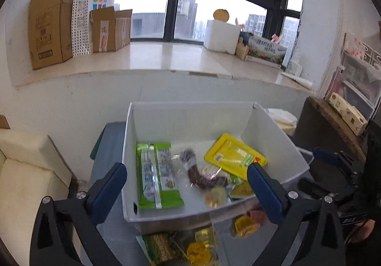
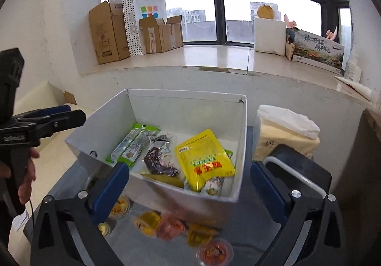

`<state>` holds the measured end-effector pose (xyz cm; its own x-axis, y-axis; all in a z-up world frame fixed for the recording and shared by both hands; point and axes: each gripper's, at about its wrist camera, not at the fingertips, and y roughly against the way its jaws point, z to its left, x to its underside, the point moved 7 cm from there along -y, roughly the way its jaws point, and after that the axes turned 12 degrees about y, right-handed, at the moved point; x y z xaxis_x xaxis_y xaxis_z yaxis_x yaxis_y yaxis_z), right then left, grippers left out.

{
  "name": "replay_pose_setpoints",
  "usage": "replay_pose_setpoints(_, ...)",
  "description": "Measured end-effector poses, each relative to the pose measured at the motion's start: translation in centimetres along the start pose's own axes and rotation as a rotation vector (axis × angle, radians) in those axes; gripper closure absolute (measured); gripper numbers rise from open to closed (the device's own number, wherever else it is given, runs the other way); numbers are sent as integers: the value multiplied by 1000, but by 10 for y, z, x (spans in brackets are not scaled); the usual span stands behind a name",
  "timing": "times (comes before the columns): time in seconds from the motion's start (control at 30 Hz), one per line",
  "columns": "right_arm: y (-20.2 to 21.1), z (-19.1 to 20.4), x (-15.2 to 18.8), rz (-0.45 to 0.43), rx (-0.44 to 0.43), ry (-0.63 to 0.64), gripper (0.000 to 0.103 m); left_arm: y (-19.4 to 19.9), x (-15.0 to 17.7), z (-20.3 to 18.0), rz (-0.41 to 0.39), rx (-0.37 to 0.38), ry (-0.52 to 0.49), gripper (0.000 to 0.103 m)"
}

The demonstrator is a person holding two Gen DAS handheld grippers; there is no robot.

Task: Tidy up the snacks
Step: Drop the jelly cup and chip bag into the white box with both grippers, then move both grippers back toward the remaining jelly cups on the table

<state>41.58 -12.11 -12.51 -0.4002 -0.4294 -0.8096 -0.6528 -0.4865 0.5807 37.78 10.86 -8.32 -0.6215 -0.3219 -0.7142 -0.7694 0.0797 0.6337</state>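
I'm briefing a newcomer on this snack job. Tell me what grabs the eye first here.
The white bin sits dead centre, with a bright yellow pouch right of a green snack pack inside. Small jelly cups lie loose on the grey surface in front of it. Both the left gripper and right gripper hover open and hold nothing.

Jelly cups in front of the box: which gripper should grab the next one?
Probably the right gripper: it is open and empty, with several jelly cups loose between its fingers, just short of the white box. The left gripper, also open, looks mostly into the box.
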Motion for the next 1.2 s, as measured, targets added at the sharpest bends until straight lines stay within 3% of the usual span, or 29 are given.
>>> replay_pose_setpoints(0.2,41,0,22,-58,-35,-92,0,23,23,3,13,22,64,0)
replay_pose_setpoints(0.33,72,12,48,-93,-63,-126,0,53,52,-1,-22,88,96,0)
replay_pose_setpoints(0.53,84,31,107,0,-56,-126,0,79,120,-4,9,75,35,0)
replay_pose_setpoints(0.73,63,31,136,110,-44,-114,0,90,176,-5,66,68,47,0)
replay_pose_setpoints(0.83,51,27,136,110,-29,-86,0,92,192,-10,86,83,35,0)
replay_pose_setpoints(1.2,-5,4,117,173,-16,-72,0,86,203,-11,116,57,28,0)
